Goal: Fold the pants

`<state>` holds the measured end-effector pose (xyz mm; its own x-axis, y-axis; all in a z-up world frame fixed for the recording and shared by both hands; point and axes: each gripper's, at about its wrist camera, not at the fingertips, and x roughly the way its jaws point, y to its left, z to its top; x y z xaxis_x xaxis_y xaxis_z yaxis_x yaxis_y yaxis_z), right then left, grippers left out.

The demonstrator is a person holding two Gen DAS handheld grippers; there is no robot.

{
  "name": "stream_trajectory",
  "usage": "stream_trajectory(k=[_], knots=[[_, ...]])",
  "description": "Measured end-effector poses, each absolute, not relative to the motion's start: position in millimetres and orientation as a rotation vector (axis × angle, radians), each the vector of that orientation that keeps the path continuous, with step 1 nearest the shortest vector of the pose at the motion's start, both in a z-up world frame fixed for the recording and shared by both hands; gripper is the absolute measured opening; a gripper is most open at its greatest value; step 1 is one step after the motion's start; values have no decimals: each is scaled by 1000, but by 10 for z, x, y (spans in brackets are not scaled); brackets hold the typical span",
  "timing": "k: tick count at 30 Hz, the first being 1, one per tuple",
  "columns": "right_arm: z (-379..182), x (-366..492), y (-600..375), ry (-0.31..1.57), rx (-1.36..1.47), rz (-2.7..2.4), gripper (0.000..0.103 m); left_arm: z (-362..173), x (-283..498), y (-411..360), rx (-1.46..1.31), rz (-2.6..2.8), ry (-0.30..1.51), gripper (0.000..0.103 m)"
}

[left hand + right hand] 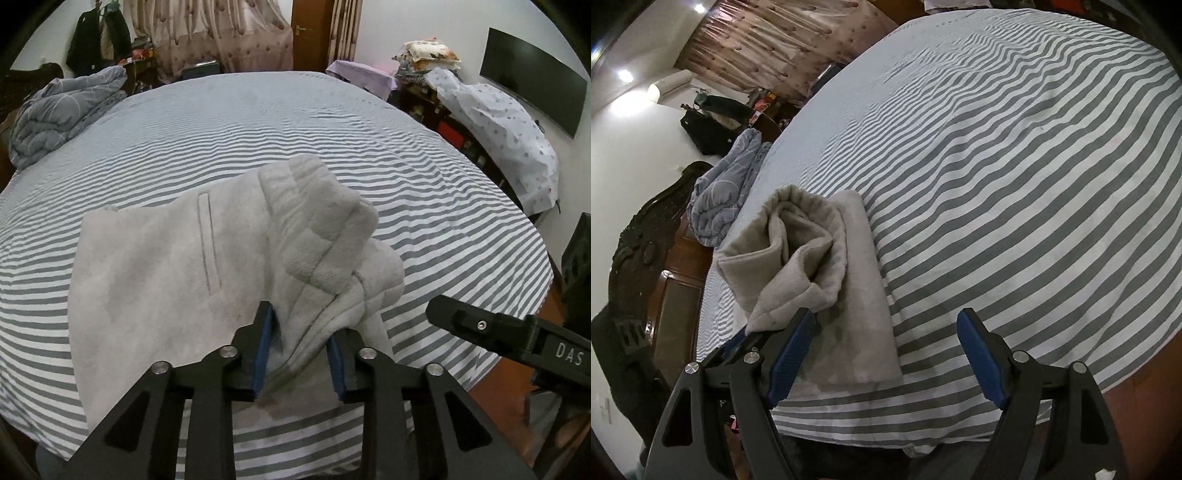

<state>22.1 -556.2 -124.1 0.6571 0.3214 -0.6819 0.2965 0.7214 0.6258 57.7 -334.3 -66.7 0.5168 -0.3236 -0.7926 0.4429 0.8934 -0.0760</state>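
Laying the folded-over waistband end down: pants (177, 280) lie on the striped bed (424, 192), bunched between the left gripper (301, 354), whose pads stand slack beside the cloth. Right gripper (886, 354) gapes empty, pants at its left finger. Next, likely: withdraw, flatten.

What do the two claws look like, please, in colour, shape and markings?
Both the left claw and the right claw have black angular frames with triangular cut-outs, silver round rivets and blue ribbed finger pads. The right claw's side carries the white letters DAS.
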Motion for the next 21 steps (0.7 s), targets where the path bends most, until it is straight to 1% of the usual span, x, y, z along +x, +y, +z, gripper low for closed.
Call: stream_trajectory(k=[5, 6, 8, 9, 10, 14, 21], knots=[[-1225, 179, -5560, 879, 791, 12, 77, -615, 506, -3284, 150, -470, 922, 38], [-1228, 170, -5559, 882, 791, 12, 77, -607, 496, -3258, 142, -476, 926, 42], [-1213, 139, -5547, 884, 788, 14, 77, -570, 461, -3180, 116, -512, 928, 56], [-1200, 128, -5534, 884, 781, 16, 77, -533, 424, -3126, 98, -532, 914, 68], [-1193, 128, -5490, 884, 776, 16, 77, -480, 371, -3066, 90, -533, 889, 71], [-1208, 120, -5436, 893, 796, 42, 77, -372, 249, -2888, 87, -579, 859, 72], [-1256, 242, -5209, 916, 838, 143, 78, -476, 450, -2290, -8, -464, 909, 72]])
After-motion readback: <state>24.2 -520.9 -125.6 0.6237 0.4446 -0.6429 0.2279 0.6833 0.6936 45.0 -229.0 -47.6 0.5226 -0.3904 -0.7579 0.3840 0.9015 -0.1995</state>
